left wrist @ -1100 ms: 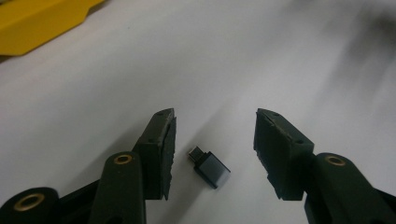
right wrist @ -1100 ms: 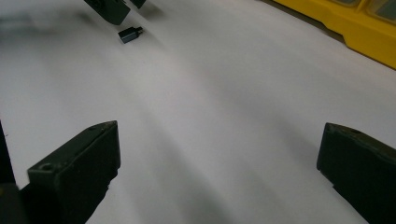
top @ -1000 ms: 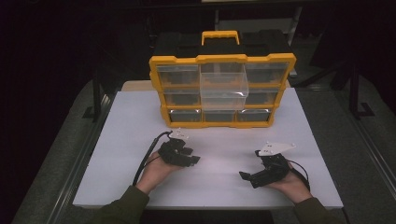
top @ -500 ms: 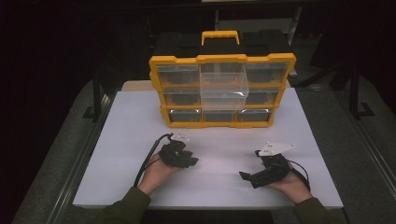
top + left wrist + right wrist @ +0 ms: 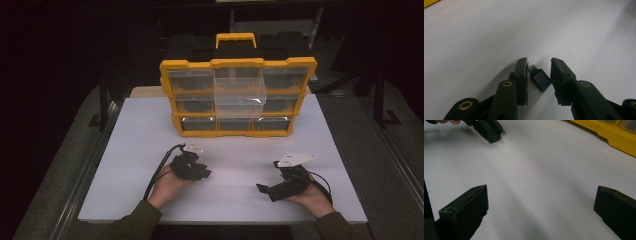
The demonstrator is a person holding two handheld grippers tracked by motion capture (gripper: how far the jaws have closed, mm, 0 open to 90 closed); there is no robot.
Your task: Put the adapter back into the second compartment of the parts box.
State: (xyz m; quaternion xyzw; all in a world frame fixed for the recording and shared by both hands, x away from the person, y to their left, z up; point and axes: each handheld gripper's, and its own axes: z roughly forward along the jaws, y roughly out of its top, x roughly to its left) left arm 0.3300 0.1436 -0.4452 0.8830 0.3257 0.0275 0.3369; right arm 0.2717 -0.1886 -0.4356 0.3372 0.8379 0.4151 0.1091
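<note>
A small dark rectangular block (image 5: 539, 79) lies on the white board (image 5: 145, 130), slightly askew. My left gripper (image 5: 539, 60) rests low on the board with a jaw on each side of the block. Its jaws have just been closing and stand narrow, with thin slits still showing beside the block. In the high view the left gripper (image 5: 204, 175) sits at the front left, held by a hand. My right gripper (image 5: 261, 189) lies at the front right, pointing left. Its jaws (image 5: 541, 192) stand wide open with bare board between them.
A yellow organizer case (image 5: 239, 64) with clear drawers stands upright at the back of the board, one middle drawer (image 5: 239, 95) pulled out. Its yellow base (image 5: 614, 137) shows in the right gripper view, as does the left gripper (image 5: 491, 133).
The left gripper's jaws look drawn closer together than a second ago. Both hands stay where they were, and the organizer is unchanged.
</note>
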